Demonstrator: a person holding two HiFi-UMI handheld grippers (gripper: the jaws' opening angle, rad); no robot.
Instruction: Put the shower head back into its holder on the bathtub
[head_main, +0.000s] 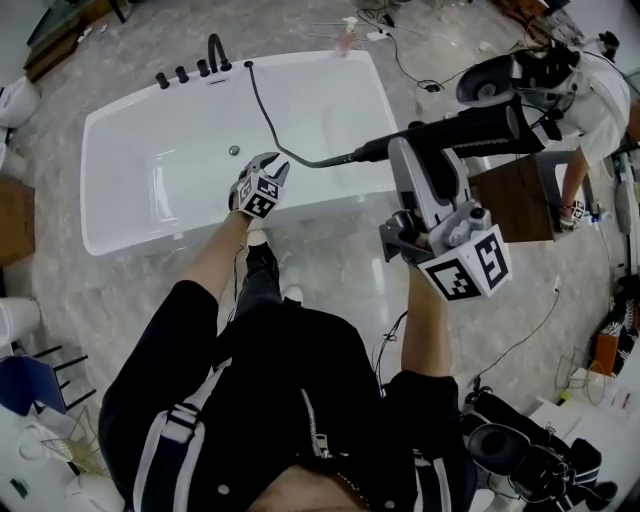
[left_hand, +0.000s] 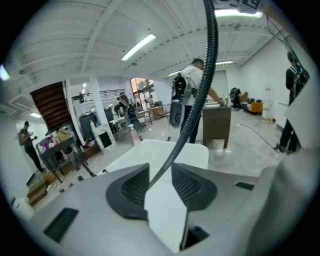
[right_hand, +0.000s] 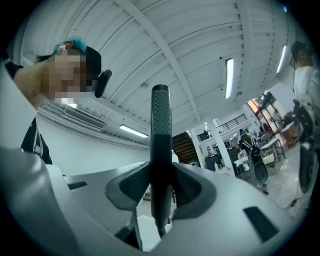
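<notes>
Mid-carry, the right gripper (head_main: 418, 148) is clamped on the shower head (head_main: 470, 128), the left gripper (head_main: 272, 166) pinches its hose (head_main: 262, 100), and next I would guide both to the bathtub's (head_main: 120, 118) far edge.

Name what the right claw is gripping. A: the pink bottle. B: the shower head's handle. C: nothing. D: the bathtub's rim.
B: in the right gripper view the right claw has its pads pressed on both sides of the shower head's dark handle.
</notes>
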